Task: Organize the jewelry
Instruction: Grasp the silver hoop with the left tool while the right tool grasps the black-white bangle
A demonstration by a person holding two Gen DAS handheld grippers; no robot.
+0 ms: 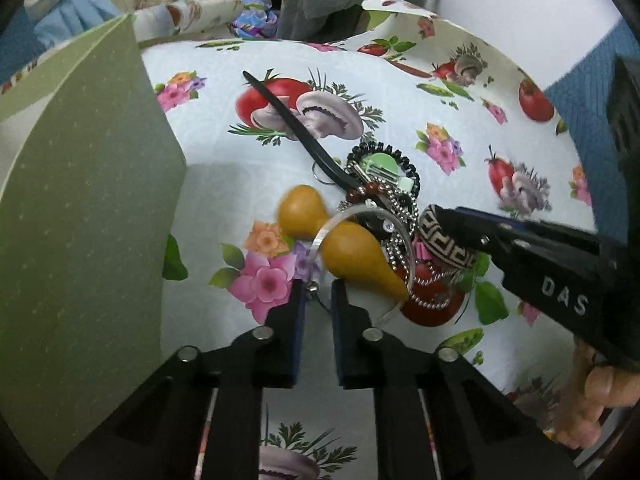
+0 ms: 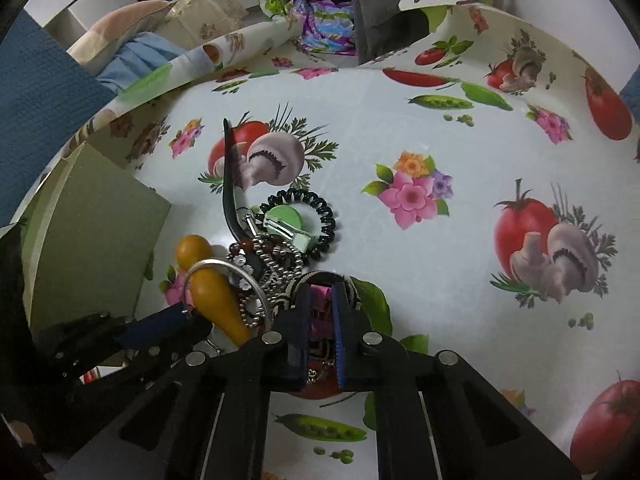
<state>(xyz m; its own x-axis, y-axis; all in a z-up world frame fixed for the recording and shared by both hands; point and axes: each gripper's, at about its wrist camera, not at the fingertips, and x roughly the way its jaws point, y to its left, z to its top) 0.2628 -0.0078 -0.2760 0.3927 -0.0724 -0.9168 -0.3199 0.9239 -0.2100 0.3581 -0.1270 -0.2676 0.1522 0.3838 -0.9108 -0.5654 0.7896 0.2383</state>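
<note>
A tangled jewelry pile (image 1: 384, 216) is seen on the printed tablecloth (image 1: 460, 92), just beside the green box (image 1: 80, 200): silver chains, a silver bangle (image 1: 320, 236), a black spiral band (image 2: 316, 220) and a yellow gourd-shaped piece (image 1: 352, 252). The left gripper (image 1: 318, 286) is closed on a small ring of the pile. The right gripper (image 2: 320, 300) is clamped on a black-and-beige patterned band (image 1: 444, 244); "DAS" is read on it.

Tangled jewelry heap (image 1: 384, 216) (chains, silver bangle (image 1: 320, 240), patterned bracelet (image 1: 444, 240)) lies on tablecloth.

Green box (image 1: 80, 208) left of jewelry pile (image 1: 380, 208); bare tablecloth (image 2: 460, 280) right.
</note>
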